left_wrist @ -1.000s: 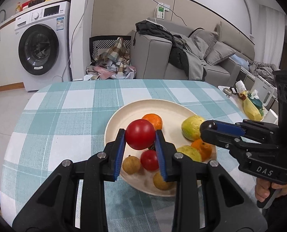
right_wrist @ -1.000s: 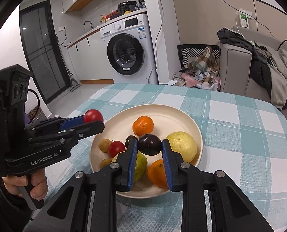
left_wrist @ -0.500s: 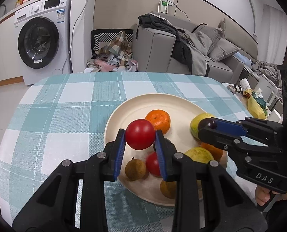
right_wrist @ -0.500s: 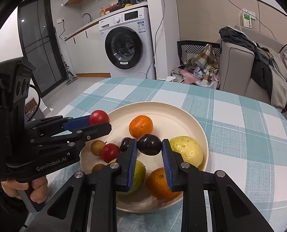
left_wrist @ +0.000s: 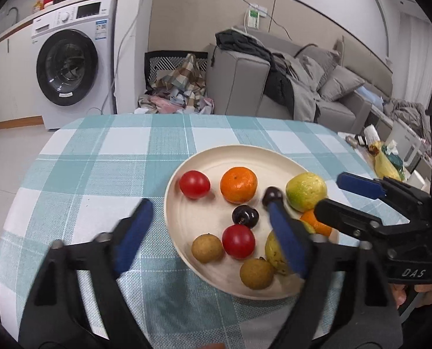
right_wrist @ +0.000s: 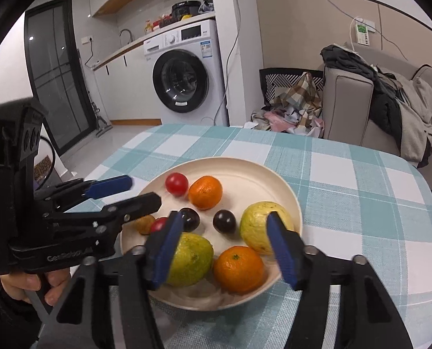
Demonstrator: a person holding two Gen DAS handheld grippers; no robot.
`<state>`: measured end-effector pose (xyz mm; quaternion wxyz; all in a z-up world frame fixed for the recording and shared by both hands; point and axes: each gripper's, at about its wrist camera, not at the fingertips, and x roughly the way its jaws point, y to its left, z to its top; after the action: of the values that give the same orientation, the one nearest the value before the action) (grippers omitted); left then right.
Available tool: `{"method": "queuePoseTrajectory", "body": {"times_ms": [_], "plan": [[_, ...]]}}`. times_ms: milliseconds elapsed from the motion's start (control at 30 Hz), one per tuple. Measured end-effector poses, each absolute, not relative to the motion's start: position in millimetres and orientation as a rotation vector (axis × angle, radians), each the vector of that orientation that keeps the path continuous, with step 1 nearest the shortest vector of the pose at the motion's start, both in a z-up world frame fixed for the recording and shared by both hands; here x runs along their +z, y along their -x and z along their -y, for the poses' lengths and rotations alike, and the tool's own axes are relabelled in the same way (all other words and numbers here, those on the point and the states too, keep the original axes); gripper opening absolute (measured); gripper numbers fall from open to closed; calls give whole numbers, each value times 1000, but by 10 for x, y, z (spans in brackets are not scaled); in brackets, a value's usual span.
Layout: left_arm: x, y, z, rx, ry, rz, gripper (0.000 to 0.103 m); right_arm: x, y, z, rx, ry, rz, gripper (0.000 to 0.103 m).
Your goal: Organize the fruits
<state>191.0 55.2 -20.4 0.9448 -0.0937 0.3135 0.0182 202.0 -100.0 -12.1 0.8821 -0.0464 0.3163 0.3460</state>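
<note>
Both grippers are now standing spread wide and empty, having just let go, so the left gripper (left_wrist: 207, 226) is hanging short of its round red tomato (left_wrist: 194, 184) on the cream plate (left_wrist: 230, 152), while the right gripper (right_wrist: 224, 244) is, seemingly, hovering just behind its dark plum (right_wrist: 224, 221).

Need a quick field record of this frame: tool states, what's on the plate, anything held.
left tool: open, holds nothing
right tool: open, holds nothing
plate: cream, round, on the checked tablecloth
red tomatoes: two, one at the far left, one nearer
oranges: two, far and near
dark plums: two, mid-plate
green-yellow fruits: two
small brown fruits: two
fruit off the plate: none seen
</note>
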Motion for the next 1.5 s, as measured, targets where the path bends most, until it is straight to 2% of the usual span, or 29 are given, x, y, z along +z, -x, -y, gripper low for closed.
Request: {"method": "queuePoseTrajectory", "body": {"times_ms": [33,67,100,167,200,667,1500], "plan": [[-189,-1869,-556,35,196,-630,88,-104,-2004,1039,716,91,-653,83],[-174,-1829,-555,35,196,-629,92,-84,-1980,1081,708,88,-641,87],[-159,-1786,-550,43,191,-627,101,-65,-1956,1114,700,85,-628,93],[-105,-1652,-531,60,176,-590,102,-40,-1908,1206,681,70,-611,102],[-79,-1582,-516,63,164,-572,102,-31,-1884,1266,675,52,-603,103],[-5,-930,-313,85,140,-511,102,-11,-1473,1644,702,24,-482,103],[-33,-838,-237,69,109,-480,103,-67,-1172,1656,727,51,-386,103]]}}
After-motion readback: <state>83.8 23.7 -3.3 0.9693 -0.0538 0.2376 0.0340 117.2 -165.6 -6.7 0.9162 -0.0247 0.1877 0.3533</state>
